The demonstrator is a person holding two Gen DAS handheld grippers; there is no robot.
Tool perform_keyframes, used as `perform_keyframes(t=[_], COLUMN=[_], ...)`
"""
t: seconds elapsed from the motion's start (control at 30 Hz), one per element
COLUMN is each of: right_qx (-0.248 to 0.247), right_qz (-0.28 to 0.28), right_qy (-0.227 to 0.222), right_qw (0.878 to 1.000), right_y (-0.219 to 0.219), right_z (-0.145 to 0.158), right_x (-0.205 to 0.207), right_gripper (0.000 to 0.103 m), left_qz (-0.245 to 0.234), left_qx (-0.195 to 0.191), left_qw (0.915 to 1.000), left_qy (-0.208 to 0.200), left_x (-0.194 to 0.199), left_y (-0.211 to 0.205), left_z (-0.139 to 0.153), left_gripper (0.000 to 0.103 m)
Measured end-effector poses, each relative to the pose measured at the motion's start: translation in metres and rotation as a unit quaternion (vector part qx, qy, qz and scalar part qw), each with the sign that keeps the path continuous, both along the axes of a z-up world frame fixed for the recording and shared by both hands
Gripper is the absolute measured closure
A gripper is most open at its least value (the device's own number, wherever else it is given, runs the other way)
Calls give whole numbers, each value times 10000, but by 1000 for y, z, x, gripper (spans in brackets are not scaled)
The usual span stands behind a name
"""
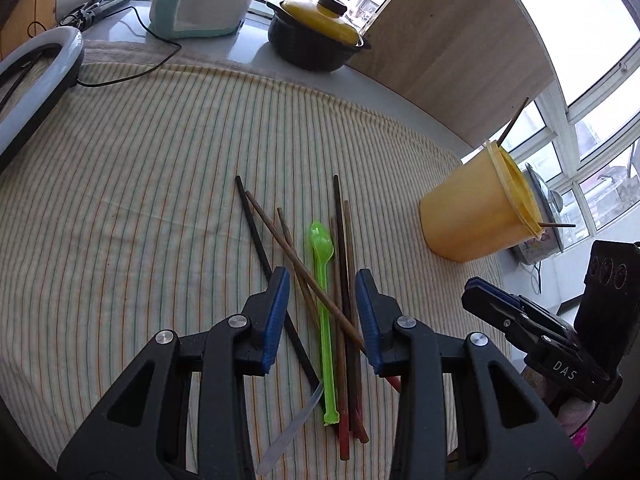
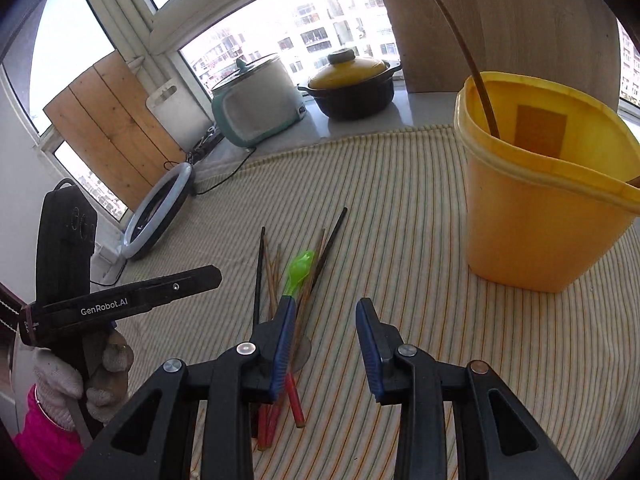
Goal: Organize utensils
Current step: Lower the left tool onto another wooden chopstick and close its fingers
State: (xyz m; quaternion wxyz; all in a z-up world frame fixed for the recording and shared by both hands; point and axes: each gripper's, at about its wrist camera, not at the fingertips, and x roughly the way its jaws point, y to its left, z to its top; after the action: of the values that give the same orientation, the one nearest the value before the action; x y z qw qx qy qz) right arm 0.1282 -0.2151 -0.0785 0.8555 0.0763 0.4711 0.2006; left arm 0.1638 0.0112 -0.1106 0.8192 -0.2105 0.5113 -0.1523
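A pile of brown, black and red-ended chopsticks [image 1: 340, 264] lies on the striped cloth [image 1: 140, 200] with a green plastic spoon [image 1: 322, 264] among them and a clear plastic spoon [image 1: 292, 428] at the near end. My left gripper [image 1: 322, 312] hovers open just above the pile, with nothing pinched. My right gripper [image 2: 326, 320] is open too, and its left finger [image 2: 285, 332] overlaps the pile's right side [image 2: 304, 280]. A yellow tub [image 2: 540, 216] stands to the right and holds a brown chopstick [image 2: 468, 60].
On the sill behind stand a teal rice cooker [image 2: 256, 100] and a black pot with a yellow lid [image 2: 352, 84]. A ring light [image 2: 160, 208] with a black cable lies at the cloth's left. A wooden board [image 1: 460, 48] leans behind the tub. A gloved hand [image 2: 80, 380] holds the left gripper.
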Motion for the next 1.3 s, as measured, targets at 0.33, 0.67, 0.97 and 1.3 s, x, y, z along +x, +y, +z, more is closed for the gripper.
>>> perform_keyframes(t=[0.33, 0.67, 0.97, 1.3], right_qx=[46, 297, 469, 544], right_qz=[51, 42, 45, 43], right_qy=[272, 630, 877, 1073], right_qw=[9996, 9976, 9950, 9927], right_y=[8, 13, 22, 34], right_z=[-15, -29, -44, -56], right_x=[9, 23, 35, 49], right_gripper=[73, 78, 80, 81], left_qz=[170, 253, 354, 337], left_qx=[136, 176, 210, 231], left_qw=[9990, 9977, 9969, 9968], left_qy=[383, 605, 670, 690], left_x=[23, 39, 51, 52], left_y=[-13, -18, -15, -13], left_z=[-26, -41, -50, -55], left_gripper=[76, 78, 81, 90])
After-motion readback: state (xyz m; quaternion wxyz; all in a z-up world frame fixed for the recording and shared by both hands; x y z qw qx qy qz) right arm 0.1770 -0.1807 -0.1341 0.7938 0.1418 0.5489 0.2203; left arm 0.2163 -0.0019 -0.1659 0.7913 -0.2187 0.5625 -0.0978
